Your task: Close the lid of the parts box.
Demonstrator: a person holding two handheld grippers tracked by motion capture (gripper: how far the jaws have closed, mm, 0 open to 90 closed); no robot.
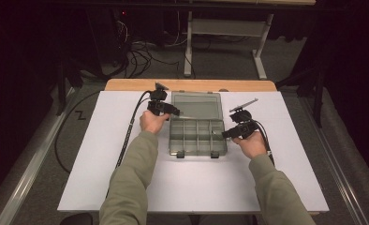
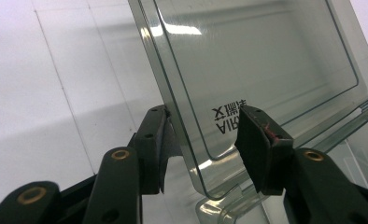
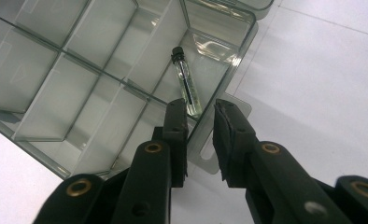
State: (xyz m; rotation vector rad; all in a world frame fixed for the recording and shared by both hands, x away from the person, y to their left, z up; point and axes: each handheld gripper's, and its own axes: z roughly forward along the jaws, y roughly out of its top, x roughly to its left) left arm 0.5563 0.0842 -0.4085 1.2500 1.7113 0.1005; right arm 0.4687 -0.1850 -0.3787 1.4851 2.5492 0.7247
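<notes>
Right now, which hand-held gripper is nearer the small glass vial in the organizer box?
Right. The right hand-held gripper sits at the box's edge, its jaws just short of the vial. The left hand-held gripper is across the box, its jaws astride the open lid.

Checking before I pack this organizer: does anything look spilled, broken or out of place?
Nothing spilled or broken. One small vial lies slanted in a corner compartment of the clear organizer box, its lid open.

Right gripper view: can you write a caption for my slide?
Right gripper at the wall of the clear divided box, a small glass vial lying in a corner compartment.
</notes>
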